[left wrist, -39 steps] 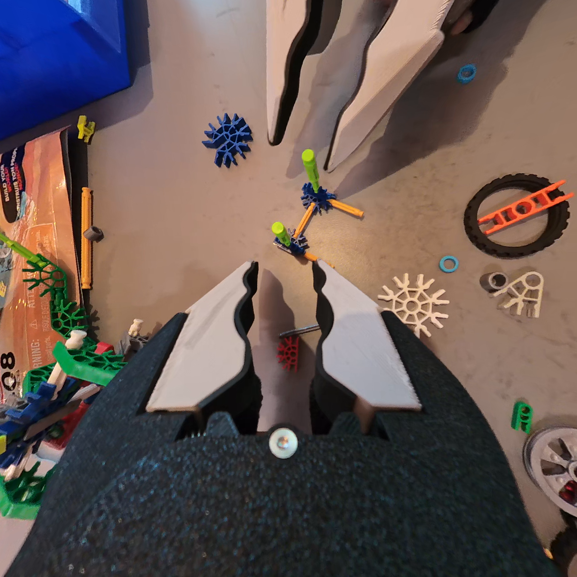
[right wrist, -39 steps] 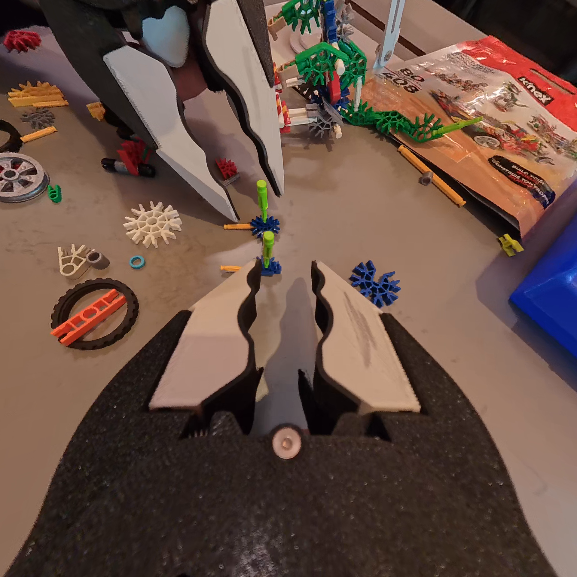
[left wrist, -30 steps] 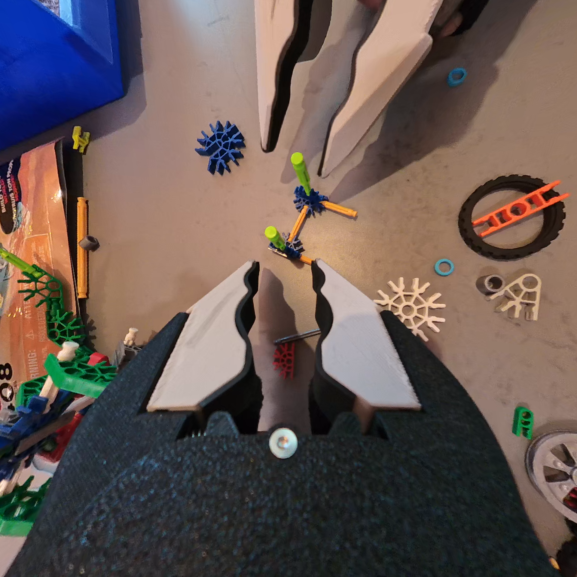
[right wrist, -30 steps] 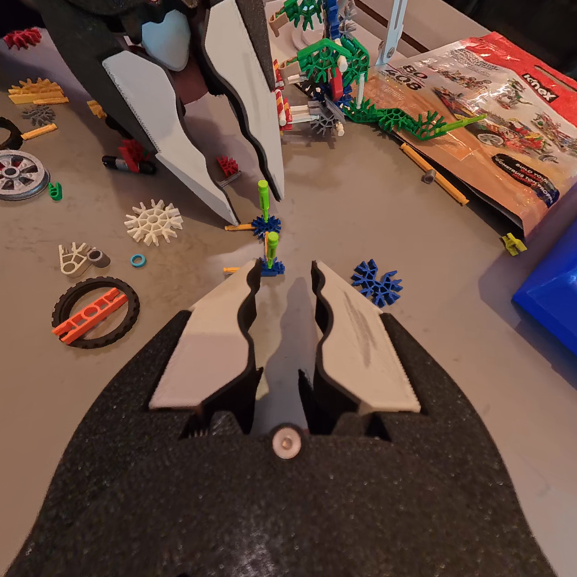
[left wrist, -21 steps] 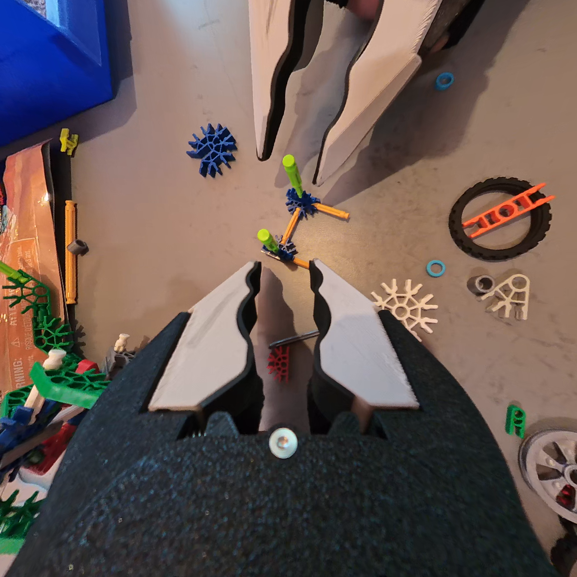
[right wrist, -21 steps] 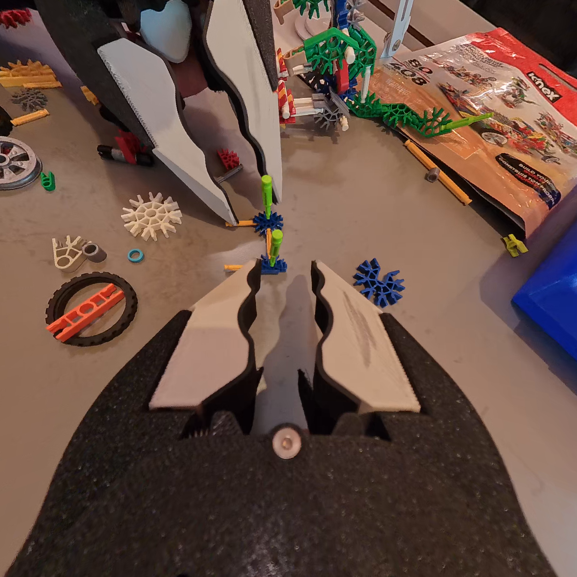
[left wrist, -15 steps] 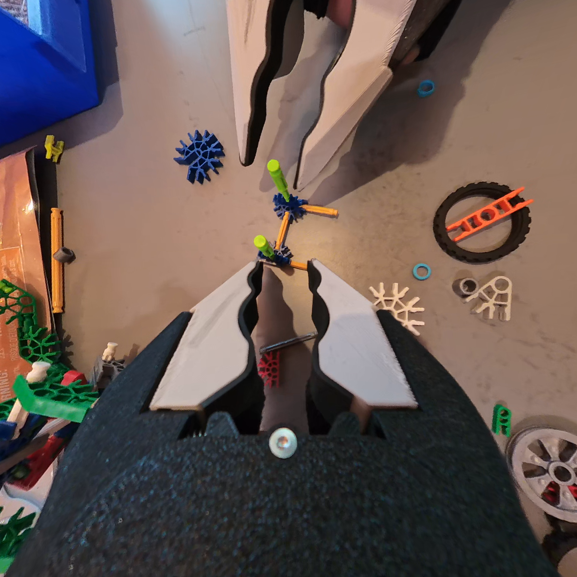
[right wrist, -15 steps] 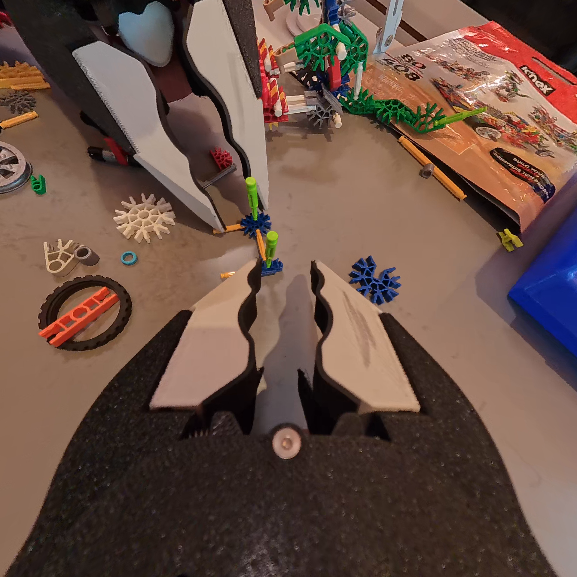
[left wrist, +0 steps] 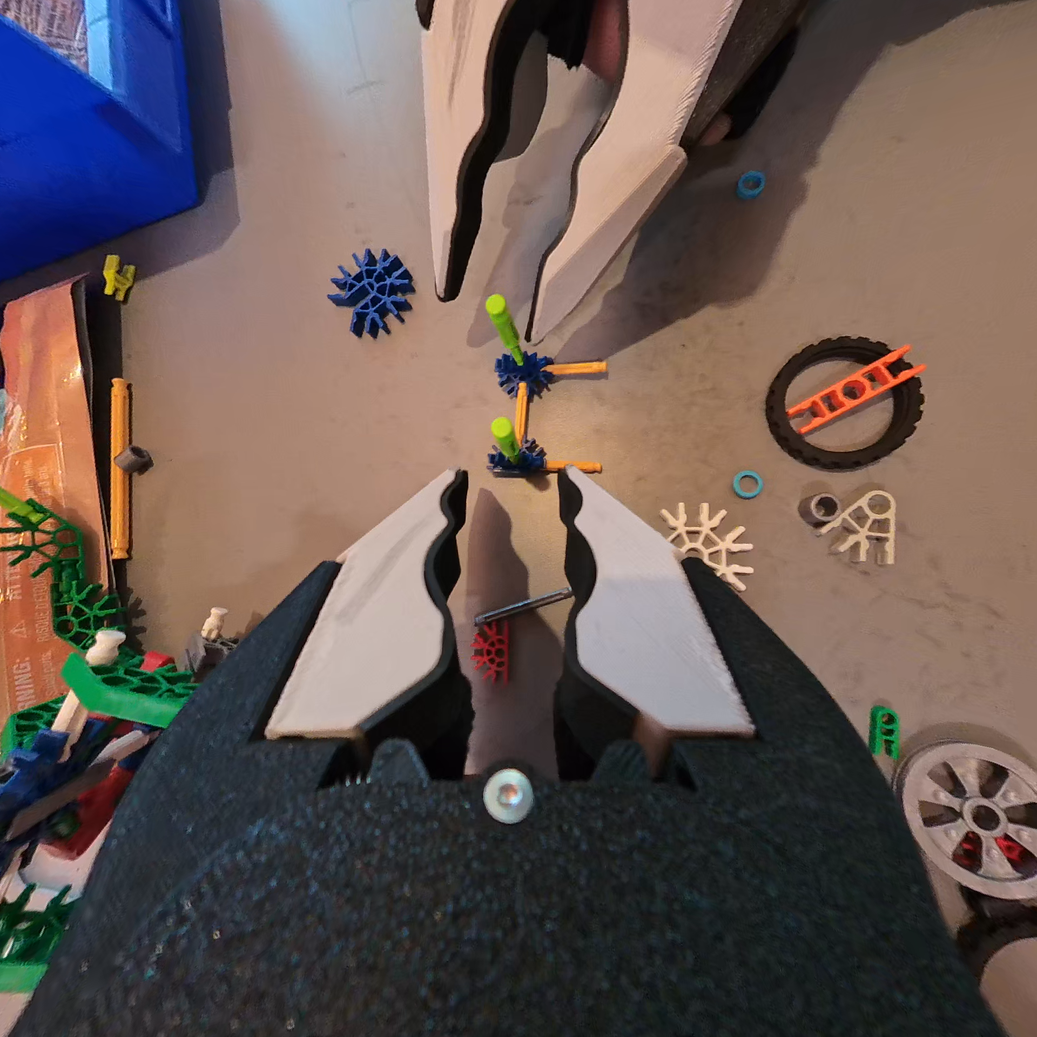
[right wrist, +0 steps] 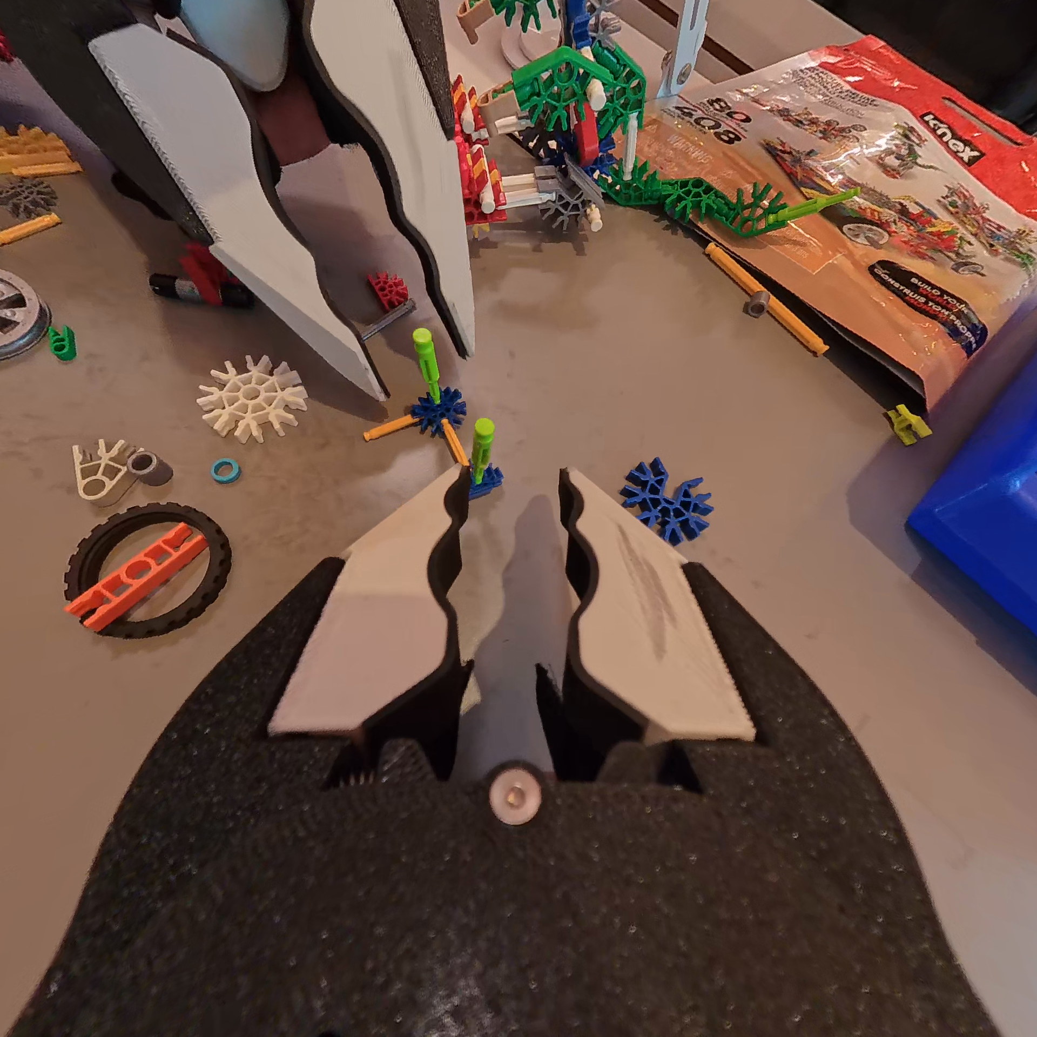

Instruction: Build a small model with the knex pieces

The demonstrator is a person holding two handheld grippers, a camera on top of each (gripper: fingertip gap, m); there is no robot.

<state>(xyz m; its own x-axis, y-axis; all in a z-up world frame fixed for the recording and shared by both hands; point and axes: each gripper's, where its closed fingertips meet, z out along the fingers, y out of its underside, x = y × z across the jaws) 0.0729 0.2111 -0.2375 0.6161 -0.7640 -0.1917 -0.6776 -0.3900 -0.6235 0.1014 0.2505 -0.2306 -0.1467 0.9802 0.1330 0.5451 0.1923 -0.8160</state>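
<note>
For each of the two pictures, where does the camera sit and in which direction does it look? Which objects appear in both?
Left wrist view: sits on the left tool, looks steeply down at the table; its open fingers frame the small rod assembly, with the right tool opposite.
Right wrist view: sits on the right tool, looks forward and down from the opposite side; the left tool faces it.
Shared: the rod assembly, loose blue connector, black tyre, white connector.

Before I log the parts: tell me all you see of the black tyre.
The black tyre is a knobbly, rubbery-looking ring lying flat on the grey table, with no wheel in it. An orange ladder-shaped connector lies slantwise across it, its ends over the rim. Nothing else touches it; both claws are apart from it.
</note>
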